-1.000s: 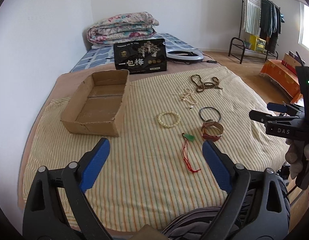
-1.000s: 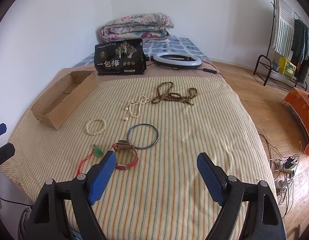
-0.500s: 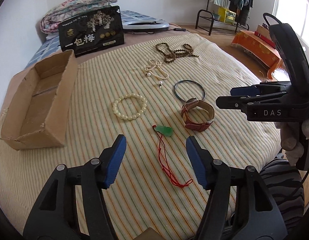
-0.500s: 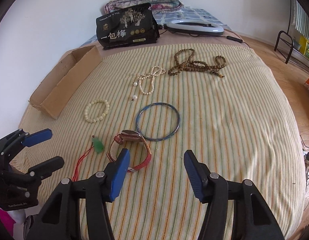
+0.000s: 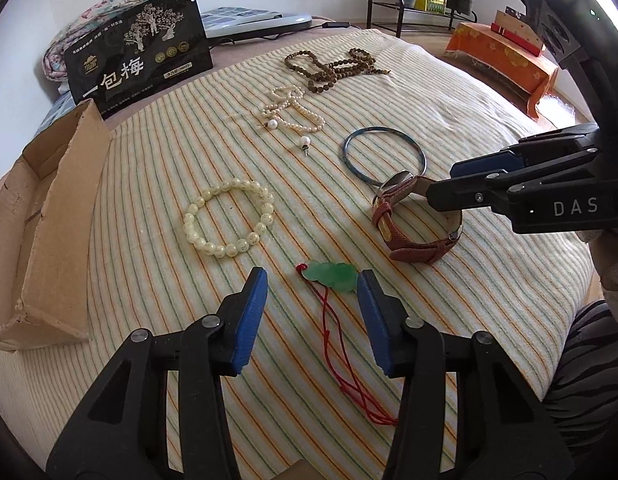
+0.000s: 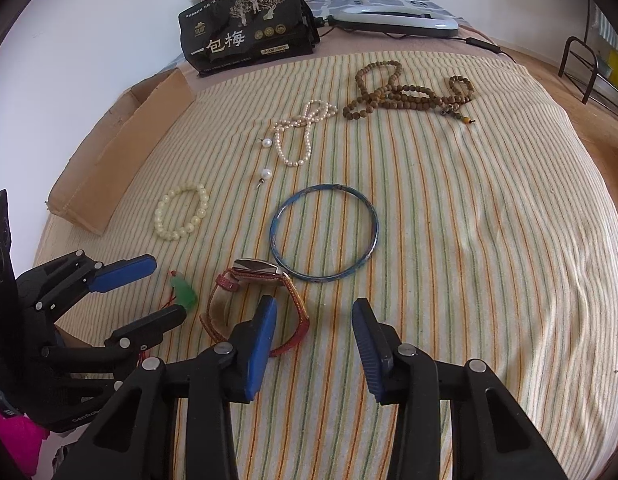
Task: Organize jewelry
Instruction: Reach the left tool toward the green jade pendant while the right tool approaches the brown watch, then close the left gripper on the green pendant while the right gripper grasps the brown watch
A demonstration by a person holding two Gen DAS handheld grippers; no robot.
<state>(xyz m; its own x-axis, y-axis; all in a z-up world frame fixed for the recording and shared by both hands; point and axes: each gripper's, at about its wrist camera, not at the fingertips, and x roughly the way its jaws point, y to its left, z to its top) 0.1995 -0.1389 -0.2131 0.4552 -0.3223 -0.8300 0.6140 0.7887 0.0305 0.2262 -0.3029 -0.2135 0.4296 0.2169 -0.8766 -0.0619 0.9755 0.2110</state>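
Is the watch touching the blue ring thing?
Touching. In the right wrist view the watch face rests against the lower-left edge of the blue bangle, with no gap between them.

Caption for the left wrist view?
Left tongs closing around green pendant; right tongs over brown watch.

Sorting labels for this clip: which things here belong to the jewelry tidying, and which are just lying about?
Job: green pendant, watch, blue bangle, cream bead bracelet, pearl necklace, brown beads, cardboard box.
Lying about: black bag, ring light, folded quilt.
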